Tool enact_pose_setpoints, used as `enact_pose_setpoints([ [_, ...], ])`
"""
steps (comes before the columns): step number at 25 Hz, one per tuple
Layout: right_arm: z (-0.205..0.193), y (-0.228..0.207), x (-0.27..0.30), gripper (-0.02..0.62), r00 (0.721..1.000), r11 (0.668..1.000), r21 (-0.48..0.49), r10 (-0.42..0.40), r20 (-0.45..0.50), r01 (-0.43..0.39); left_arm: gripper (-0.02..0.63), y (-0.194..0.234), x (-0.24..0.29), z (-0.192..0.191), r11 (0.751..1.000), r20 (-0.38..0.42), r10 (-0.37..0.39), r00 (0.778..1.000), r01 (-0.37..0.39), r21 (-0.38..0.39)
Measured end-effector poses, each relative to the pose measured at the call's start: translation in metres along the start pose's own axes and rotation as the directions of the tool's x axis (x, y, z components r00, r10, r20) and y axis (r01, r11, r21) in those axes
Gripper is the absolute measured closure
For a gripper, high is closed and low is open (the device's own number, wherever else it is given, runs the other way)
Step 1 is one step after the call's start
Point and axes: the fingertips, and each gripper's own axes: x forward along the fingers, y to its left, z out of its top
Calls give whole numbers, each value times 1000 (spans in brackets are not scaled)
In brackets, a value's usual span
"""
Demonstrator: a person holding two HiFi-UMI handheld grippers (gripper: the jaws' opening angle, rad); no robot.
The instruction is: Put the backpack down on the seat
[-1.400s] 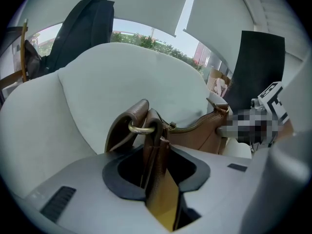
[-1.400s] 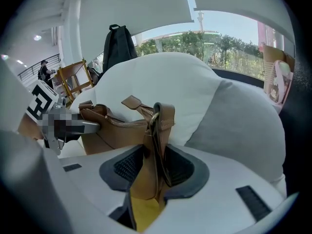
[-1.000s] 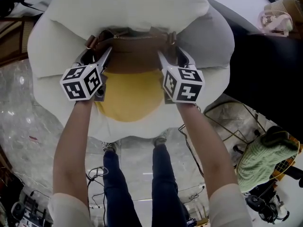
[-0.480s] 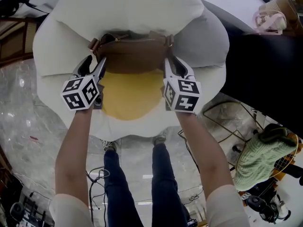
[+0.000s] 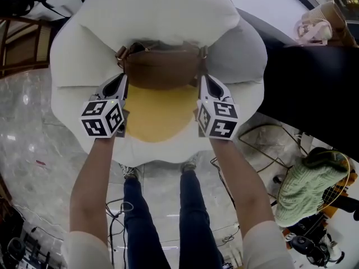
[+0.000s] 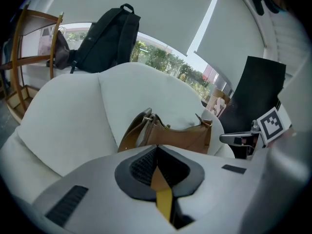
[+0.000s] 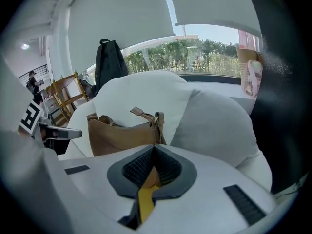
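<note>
The brown bag [image 5: 162,69] stands upright at the back of the armchair's yellow seat cushion [image 5: 160,114], leaning on the white backrest [image 5: 151,15]. Neither gripper touches it. My left gripper [image 5: 122,78] sits just off the bag's left end and my right gripper [image 5: 203,78] just off its right end. Both have just closed their jaws with nothing between them. In the left gripper view the bag [image 6: 175,138] lies beyond the shut left gripper [image 6: 156,147]. The right gripper view shows the bag [image 7: 122,135] past the shut right gripper [image 7: 153,147].
A grey pillow [image 5: 241,43] fills the chair's right side. A black backpack [image 6: 105,38] hangs behind the chair beside a wooden rack [image 6: 29,57]. A black table [image 5: 314,88] stands to the right, a green cloth [image 5: 311,184] and cables lie on the marble floor, and my legs [image 5: 157,217] are below.
Both grippers stood open at the bag's two ends; they have since drawn back a little toward me and shut empty. The bag stays on the seat.
</note>
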Motion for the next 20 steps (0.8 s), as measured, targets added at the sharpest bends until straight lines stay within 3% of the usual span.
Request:
enact_pose_setpoints([
  [6,10,3,-20,565,1000,1000,14,-4,17,4,574,-15,-19,6,999,6,-31,1000,31,21],
  [16,23,11,-58,565,999,999,47,10,36,-12,574,-47,-54,15,990,-13,-46,999,47,136],
  [20,31,13,-77,565,999,998,66,14,50,-17,574,-59,-70,26,989,9,-55,998,53,135],
])
